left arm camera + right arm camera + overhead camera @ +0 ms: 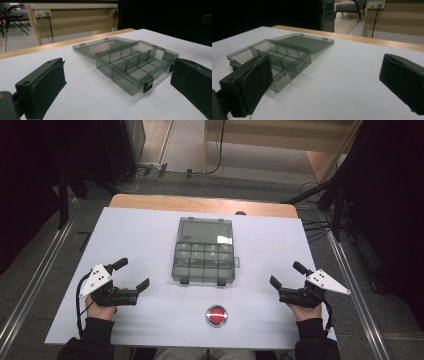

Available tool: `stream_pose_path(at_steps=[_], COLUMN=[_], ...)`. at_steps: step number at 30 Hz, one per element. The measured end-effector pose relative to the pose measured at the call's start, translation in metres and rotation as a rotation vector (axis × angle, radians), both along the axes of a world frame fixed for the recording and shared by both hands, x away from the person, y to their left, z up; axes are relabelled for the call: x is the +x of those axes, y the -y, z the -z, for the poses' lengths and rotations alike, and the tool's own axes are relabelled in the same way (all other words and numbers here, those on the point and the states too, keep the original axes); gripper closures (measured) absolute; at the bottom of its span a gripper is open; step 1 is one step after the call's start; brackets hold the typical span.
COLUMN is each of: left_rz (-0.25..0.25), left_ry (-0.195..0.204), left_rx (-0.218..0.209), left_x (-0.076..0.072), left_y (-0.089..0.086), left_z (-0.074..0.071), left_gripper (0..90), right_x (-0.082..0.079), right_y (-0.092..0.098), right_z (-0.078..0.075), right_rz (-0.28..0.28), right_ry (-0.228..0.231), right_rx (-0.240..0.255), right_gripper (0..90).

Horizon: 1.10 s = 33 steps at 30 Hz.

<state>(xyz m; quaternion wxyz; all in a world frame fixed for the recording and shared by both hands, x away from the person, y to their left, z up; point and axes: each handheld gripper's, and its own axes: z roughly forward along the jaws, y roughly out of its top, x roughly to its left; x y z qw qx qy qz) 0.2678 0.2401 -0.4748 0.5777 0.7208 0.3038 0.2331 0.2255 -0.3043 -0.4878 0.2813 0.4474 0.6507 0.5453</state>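
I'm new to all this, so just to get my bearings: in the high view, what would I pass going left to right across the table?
Left gripper → open compartment box → red button → right gripper.

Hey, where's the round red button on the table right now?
In the high view the round red button sits near the table's front edge, centred between the left gripper and right gripper, just in front of the open smoky-grey plastic compartment box.
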Motion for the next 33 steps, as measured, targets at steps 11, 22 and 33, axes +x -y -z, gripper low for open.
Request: stream_pose_path(at_steps=[11, 22, 33], left_rz=[0.000, -0.005, -0.001], left_ry=[-0.004, -0.010, -0.016], left_rx=[0.007, 0.002, 0.012], left_x=[-0.001, 0.000, -0.001], left_y=[0.001, 0.001, 0.002], left_z=[0.000, 0.001, 0.000], left_gripper=[0.0, 0.0, 0.0], right_x=[-0.001, -0.003, 0.000], right_y=[0.002, -0.005, -0.020], right_z=[0.002, 0.005, 0.010], right_rz=[-0.001, -0.060, -0.149], right_ry=[-0.014, -0.044, -0.102], right_rx=[-0.001, 0.006, -0.051], right_gripper=[0.0, 0.0, 0.0])
